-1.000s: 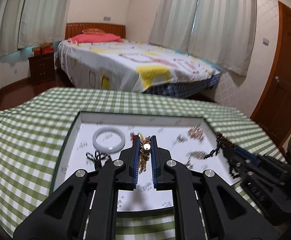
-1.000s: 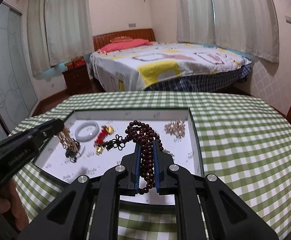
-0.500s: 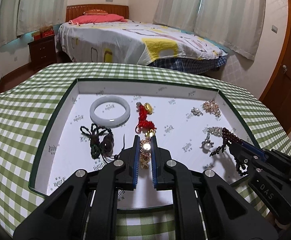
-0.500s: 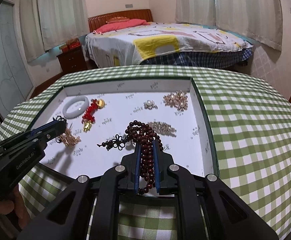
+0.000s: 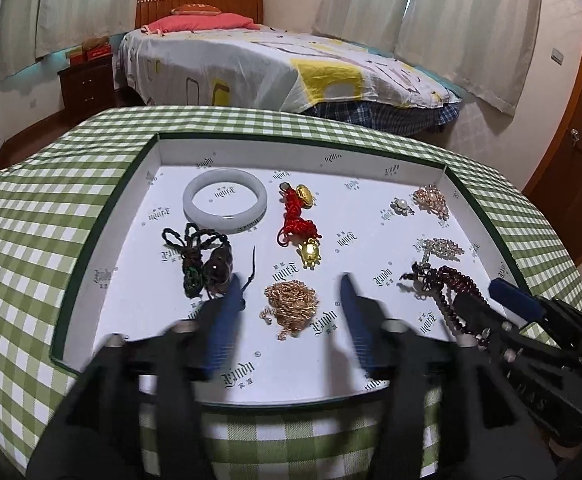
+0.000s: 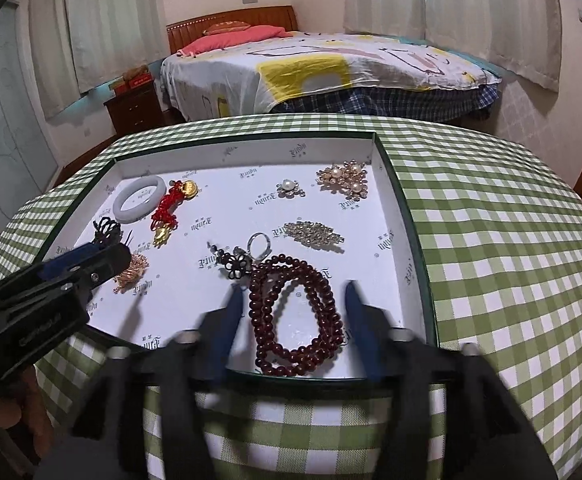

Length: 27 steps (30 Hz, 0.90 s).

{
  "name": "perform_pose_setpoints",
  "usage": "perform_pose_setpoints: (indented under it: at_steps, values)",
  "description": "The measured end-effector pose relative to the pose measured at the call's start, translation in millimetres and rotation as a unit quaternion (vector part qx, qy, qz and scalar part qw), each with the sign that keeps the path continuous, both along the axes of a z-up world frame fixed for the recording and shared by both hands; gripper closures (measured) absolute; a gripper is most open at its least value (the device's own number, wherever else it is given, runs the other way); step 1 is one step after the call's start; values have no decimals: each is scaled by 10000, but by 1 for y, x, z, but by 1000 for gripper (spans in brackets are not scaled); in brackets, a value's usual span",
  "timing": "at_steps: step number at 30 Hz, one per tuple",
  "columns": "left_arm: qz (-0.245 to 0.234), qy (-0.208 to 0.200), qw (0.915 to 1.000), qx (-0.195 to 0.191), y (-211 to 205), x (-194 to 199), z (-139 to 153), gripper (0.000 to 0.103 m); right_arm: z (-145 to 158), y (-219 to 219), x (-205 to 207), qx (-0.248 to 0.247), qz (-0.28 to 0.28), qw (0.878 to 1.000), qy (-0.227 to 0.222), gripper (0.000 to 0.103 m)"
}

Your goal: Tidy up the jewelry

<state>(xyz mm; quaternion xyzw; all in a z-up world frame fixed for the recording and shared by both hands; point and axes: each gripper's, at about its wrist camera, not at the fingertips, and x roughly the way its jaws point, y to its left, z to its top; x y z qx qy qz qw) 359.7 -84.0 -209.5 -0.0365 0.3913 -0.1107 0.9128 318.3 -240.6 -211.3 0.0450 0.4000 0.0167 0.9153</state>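
The left tool (image 5: 291,300), black with blue pads, hangs over the near part of a shallow white tray with a dark green rim (image 5: 103,232); its jaws have just been opening and now stand spread, blurred, either side of a crumpled rose-gold chain (image 5: 291,308) that lies loose on the tray floor, with neither pad touching it. The right tool (image 6: 295,304) is the same: its jaws have just been opening and stand apart around a coiled strand of dark red wooden beads (image 6: 295,316), which rests on the tray near the front rim, free of the pads. The tray sits on a worktop covered in green-and-white checked cloth (image 6: 491,240). Elsewhere in the tray lie a pale white jade bangle (image 5: 225,200) at the far left, a red knotted cord with gold charms (image 5: 297,220) just right of it, and a dark braided cord with a brown bead pendant (image 5: 203,260) near the left tool. On the right side are a small pearl brooch (image 6: 290,188), a larger gold-and-pearl brooch (image 6: 345,178), a long crystal brooch (image 6: 315,234), and a silver ring (image 6: 259,244) beside the beads' black knot. A bed with a patterned sheet (image 5: 271,68) stands beyond the worktop.
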Motion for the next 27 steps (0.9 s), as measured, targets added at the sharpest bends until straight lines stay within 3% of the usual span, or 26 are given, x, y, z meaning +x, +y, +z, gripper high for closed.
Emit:
perform_pose_setpoints:
  at_steps: [11, 17, 19, 27]
  values:
    - [127, -166, 9998, 48, 10, -30, 25, 34, 27, -3, -31, 152, -103, 9989, -433, 48]
    - [388, -502, 9976, 263, 16, -69, 56, 18, 53, 1, -66, 134, -99, 9967, -790, 46]
    - [437, -590, 9968, 303, 18, -82, 66, 16, 62, 5, -79, 110, -80, 9960, -887, 42]
    - [607, -1003, 9920, 458, 29, -141, 117, 12, 102, 12, -126, 102, 2, 9918, -1270, 41]
